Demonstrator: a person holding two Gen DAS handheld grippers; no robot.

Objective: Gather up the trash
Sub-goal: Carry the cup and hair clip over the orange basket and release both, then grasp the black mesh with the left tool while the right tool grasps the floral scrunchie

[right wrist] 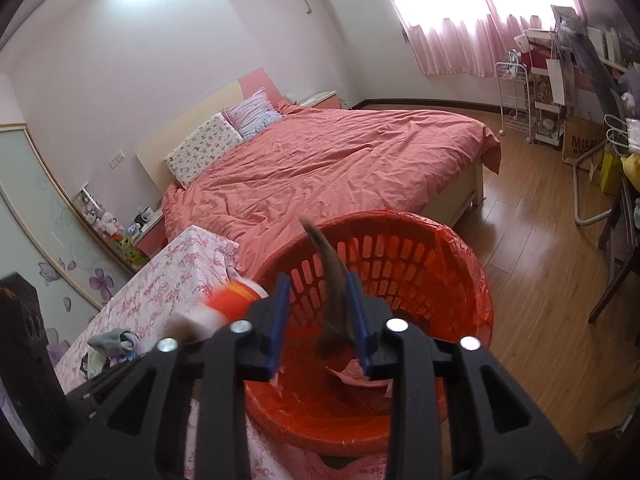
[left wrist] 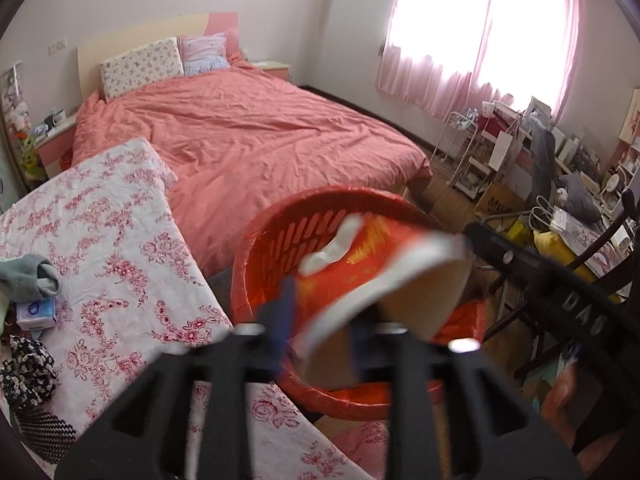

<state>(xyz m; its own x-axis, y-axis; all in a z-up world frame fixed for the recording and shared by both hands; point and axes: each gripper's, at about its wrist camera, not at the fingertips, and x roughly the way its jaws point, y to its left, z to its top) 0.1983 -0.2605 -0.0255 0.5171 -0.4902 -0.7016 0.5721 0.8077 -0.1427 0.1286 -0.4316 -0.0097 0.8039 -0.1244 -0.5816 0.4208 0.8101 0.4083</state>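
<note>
A red slotted waste basket [left wrist: 280,240] lined with a red bag stands beside the flowered table; it also shows in the right wrist view [right wrist: 400,256]. My left gripper [left wrist: 320,320] is open over the basket; a blurred orange and white paper cup [left wrist: 392,268] with a white tissue in it is between the fingers, tipped over the basket. My right gripper [right wrist: 320,316] is open over the basket too; a dark brown peel-like piece [right wrist: 332,288] hangs blurred between its fingers. Crumpled pink paper [right wrist: 356,376] lies in the basket's bottom.
A table with a pink flowered cloth [left wrist: 108,248] is on the left, with a grey-green sock [left wrist: 32,280], a tissue pack [left wrist: 36,314] and a dark flowered cloth [left wrist: 28,372]. A bed with a salmon cover [left wrist: 248,136] lies behind. Cluttered shelves and a chair [left wrist: 560,216] stand at right.
</note>
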